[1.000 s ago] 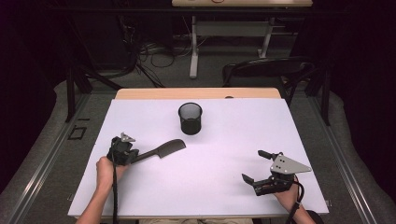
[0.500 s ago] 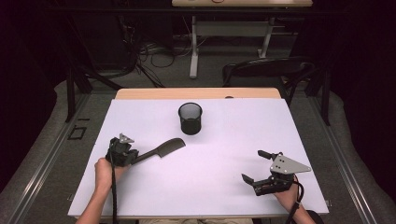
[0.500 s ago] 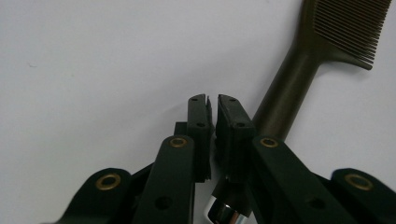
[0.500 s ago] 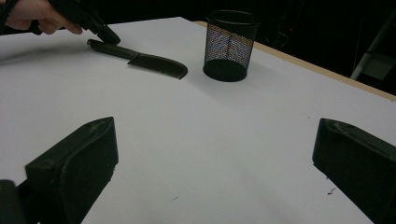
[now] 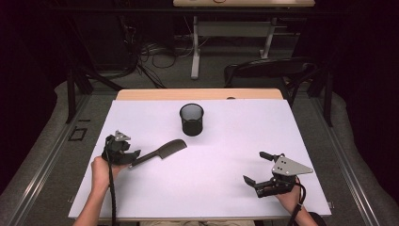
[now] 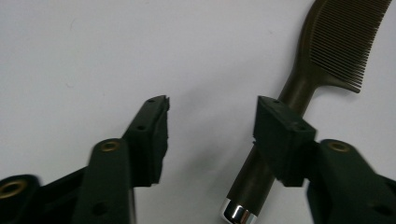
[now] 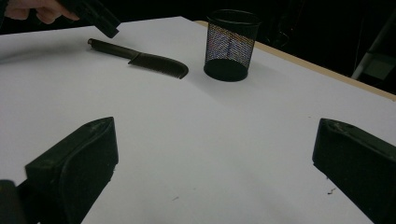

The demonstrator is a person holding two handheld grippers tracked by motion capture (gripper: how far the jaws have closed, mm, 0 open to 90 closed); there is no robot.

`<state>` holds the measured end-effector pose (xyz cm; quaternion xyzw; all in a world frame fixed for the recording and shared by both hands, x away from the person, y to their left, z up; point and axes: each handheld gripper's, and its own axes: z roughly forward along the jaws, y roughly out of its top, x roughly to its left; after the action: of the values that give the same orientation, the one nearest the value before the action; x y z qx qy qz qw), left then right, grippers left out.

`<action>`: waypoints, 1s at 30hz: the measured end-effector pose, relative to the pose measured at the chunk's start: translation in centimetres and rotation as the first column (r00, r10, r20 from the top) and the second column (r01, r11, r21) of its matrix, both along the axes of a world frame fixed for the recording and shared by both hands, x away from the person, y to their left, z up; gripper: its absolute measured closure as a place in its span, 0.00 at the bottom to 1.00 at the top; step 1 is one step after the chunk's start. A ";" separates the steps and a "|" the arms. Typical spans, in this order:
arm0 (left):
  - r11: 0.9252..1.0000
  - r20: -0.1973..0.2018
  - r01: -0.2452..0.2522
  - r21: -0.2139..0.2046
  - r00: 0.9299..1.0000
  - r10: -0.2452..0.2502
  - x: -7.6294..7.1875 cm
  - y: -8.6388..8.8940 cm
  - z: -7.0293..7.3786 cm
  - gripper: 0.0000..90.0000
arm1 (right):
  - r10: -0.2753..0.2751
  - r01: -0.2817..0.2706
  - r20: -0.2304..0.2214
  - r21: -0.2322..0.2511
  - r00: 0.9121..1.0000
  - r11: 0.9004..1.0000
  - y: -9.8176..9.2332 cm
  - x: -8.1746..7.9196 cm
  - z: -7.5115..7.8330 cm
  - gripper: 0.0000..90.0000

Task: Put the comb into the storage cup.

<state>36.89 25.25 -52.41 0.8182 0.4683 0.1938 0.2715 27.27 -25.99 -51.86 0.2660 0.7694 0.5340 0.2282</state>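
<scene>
L gripper (image 5: 129, 155) low over tabletop (image 5: 216, 188), jaws just opened, comb (image 5: 160, 151) handle lying free under 1 jaw; R gripper (image 5: 256, 169) wide open, holds nothing; mesh cup (image 5: 192, 119) upright, contents unclear

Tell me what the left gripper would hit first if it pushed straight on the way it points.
Probably the comb: its handle already lies under the left gripper's one jaw, the open jaws not pressing it.

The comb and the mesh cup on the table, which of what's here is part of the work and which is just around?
In the work:
- comb, lying flat
- left gripper, open over its handle
- mesh cup, upright

Just around:
- right gripper, open, holding nothing
- chair behind the table
</scene>
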 end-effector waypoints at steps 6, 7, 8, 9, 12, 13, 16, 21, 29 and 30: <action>1.000 0.012 0.008 0.016 1.000 -0.008 0.0 0.1 0.6 0.29 | 0.001 -0.001 0.003 0.002 1.000 1.000 0.1 0.0 0.0 0.00; 1.000 0.018 0.016 0.016 1.000 -0.016 0.0 0.1 0.6 0.25 | 0.002 -0.002 0.003 0.002 1.000 1.000 0.1 0.1 0.0 0.00; 1.000 0.019 0.018 0.017 1.000 -0.019 0.0 0.1 0.8 0.22 | 0.000 0.000 0.004 0.002 1.000 1.000 0.1 0.1 0.0 0.00; 1.000 0.024 0.024 0.020 0.999 -0.025 0.0 0.0 0.9 0.19 | 0.001 -0.001 0.003 0.002 1.000 1.000 0.1 0.1 0.0 0.00; 0.998 0.045 0.065 0.015 0.997 -0.066 -0.1 -0.2 1.3 0.15 | 0.001 -0.001 0.000 0.002 1.000 1.000 0.1 0.1 -0.1 0.00; 0.996 0.039 0.093 0.017 0.995 -0.093 -0.1 -0.2 1.4 0.12 | 0.001 -0.001 -0.001 0.002 1.000 1.000 0.1 0.1 -0.1 0.00; 0.991 0.035 0.131 0.024 0.991 -0.132 -0.2 -0.7 1.5 0.06 | 0.000 0.000 -0.001 0.002 1.000 1.000 0.1 0.1 -0.1 0.00; 0.982 0.040 0.183 0.036 0.982 -0.185 -0.3 -1.3 1.5 0.00 | 0.001 -0.001 -0.001 0.001 1.000 1.000 0.1 0.1 -0.1 0.00; 0.970 0.005 0.226 0.087 0.974 -0.227 -0.3 -1.8 1.8 0.00 | 0.000 0.000 -0.003 0.001 1.000 1.000 0.1 0.1 -0.1 0.00; 0.969 0.008 0.231 0.091 0.973 -0.232 -0.2 -1.9 1.9 0.00 | 0.001 -0.001 -0.003 0.000 1.000 1.000 0.1 0.1 -0.1 0.00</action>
<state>36.68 23.37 -50.47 0.8768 0.3580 0.1890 0.2596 27.40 -25.85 -51.97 0.2665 0.7698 0.5338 0.2267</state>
